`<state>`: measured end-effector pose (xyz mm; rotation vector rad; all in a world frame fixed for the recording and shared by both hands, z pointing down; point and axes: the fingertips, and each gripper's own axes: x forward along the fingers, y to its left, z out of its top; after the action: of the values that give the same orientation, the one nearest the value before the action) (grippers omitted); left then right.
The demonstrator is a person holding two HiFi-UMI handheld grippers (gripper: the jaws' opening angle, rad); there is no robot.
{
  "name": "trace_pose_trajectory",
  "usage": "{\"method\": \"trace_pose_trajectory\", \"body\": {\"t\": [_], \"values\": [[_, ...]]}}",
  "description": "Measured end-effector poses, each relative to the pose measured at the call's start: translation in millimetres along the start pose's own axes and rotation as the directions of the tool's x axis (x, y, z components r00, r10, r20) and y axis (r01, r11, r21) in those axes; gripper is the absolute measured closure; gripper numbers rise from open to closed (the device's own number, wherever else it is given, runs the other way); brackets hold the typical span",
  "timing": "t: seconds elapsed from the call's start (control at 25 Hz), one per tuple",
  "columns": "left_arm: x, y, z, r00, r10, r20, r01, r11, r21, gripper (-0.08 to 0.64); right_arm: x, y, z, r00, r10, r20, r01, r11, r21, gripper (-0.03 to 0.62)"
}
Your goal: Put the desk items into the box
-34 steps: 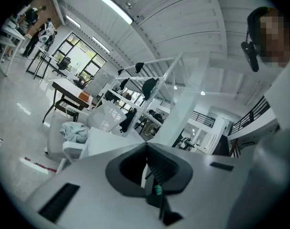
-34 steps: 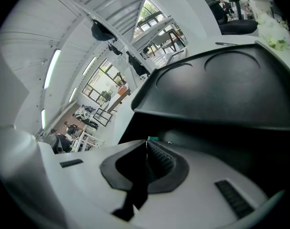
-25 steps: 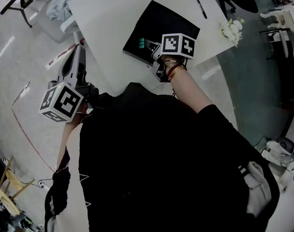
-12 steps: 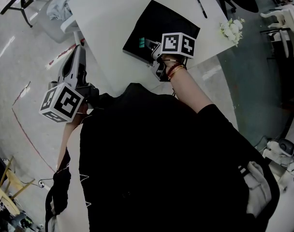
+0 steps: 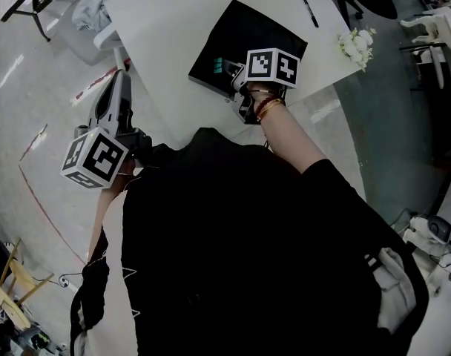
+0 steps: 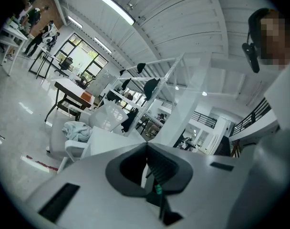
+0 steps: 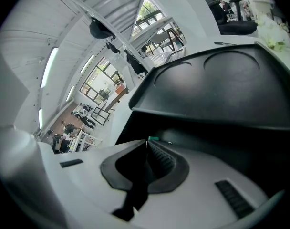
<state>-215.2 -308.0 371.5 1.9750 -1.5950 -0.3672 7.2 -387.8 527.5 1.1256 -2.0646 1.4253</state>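
A flat black box (image 5: 246, 44) with a small green label lies on the white table (image 5: 166, 28); in the right gripper view the black box (image 7: 221, 89) fills the picture just ahead of the jaws. My right gripper (image 5: 234, 84) is at the box's near edge, jaws shut with nothing between them, tips (image 7: 146, 140) close to the green label. My left gripper (image 5: 119, 76) hangs off the table's left side, pointing at the table corner, also shut and empty (image 6: 146, 145). A black pen (image 5: 308, 11) lies on the table beyond the box.
A small bunch of white flowers (image 5: 356, 45) sits at the table's right edge. A white chair with a grey cloth (image 5: 99, 7) stands left of the table, and the same chair (image 6: 76, 132) shows in the left gripper view. Black office chairs stand at the far right.
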Motion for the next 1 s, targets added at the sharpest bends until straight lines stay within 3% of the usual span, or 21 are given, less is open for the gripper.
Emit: {"method": "trace_pose_trajectory", "body": {"t": [1.0], "values": [[3.4, 3.4, 4.2, 1.000, -0.012, 0.008, 0.012, 1.000, -0.008, 0.551, 1.9, -4.0, -0.6, 0.999, -0.036, -0.015, 0.036, 0.999, 0.016, 0.548]]}}
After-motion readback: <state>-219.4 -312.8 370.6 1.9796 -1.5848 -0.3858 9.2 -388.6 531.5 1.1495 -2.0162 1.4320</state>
